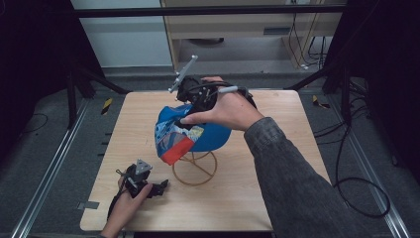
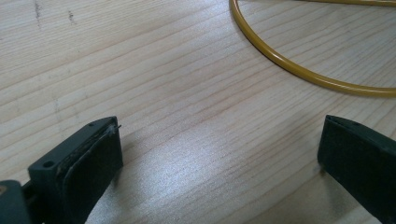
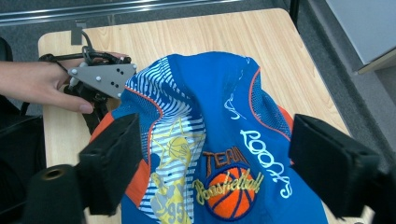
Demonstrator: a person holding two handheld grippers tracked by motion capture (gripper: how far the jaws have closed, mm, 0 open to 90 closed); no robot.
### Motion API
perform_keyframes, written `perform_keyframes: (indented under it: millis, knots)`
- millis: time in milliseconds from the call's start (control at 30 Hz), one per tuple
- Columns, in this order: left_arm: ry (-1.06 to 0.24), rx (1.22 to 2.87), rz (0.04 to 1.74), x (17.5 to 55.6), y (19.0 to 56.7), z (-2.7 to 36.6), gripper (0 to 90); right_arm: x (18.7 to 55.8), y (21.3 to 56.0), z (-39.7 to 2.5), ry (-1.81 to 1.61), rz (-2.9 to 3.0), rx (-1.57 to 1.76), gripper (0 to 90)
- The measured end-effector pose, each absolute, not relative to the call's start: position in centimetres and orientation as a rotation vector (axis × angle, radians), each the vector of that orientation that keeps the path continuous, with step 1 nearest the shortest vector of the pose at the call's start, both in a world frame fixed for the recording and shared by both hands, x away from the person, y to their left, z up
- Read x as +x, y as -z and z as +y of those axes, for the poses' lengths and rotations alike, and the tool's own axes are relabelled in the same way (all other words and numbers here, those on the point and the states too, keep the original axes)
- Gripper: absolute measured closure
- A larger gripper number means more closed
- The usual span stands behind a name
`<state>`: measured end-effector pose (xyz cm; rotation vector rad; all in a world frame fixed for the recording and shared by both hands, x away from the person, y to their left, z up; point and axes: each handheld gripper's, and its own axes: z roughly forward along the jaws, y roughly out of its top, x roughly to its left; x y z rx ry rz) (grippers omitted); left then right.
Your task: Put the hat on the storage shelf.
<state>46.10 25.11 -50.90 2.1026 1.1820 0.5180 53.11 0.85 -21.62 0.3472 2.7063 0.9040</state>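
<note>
2 grippers are at work over a wooden table (image 1: pixel 277 198), each held in one of a person's hands. A blue cap (image 1: pixel 195 131) with an orange brim sits on top of a yellow wire stand (image 1: pixel 194 167) near the middle of the table, its brim drooping toward the left front. In the high view the right gripper (image 1: pixel 190 94) is raised just behind and above the cap, close against its far side, with the right hand (image 1: pixel 225 109) wrapped around it and the grey sleeve (image 1: pixel 292 178) running back toward the bottom edge. In the right gripper view its 2 black jaws stand wide apart with nothing between them, and the cap (image 3: pixel 219 154) lies below, showing a basketball patch and white stitched lettering on the blue panels; whether the jaws touch the cloth cannot be told. The left gripper (image 1: pixel 159 188) rests low at the front left of the table, well apart from the cap and just beside the stand's round base, held by the left hand (image 1: pixel 124 203). In the left gripper view its jaws are also spread wide, with bare wood between them, and the curved yellow ring of the stand (image 2: pixel 299 70) lies on the table just ahead of them, not touching either jaw.
</note>
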Motion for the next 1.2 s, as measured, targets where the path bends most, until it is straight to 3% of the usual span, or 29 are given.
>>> perform_keyframes:
  millis: [300, 1200]
  knots:
    - [-0.517, 2.102, 1.182, 46.1, 50.9, 25.1, 0.0, 52.6, 21.3, 0.0, -0.925, 2.687, 0.354, 6.5]
    - [-0.517, 2.102, 1.182, 46.1, 50.9, 25.1, 0.0, 51.1, 21.2, -4.5, -0.97, 2.645, 0.381, 6.6]
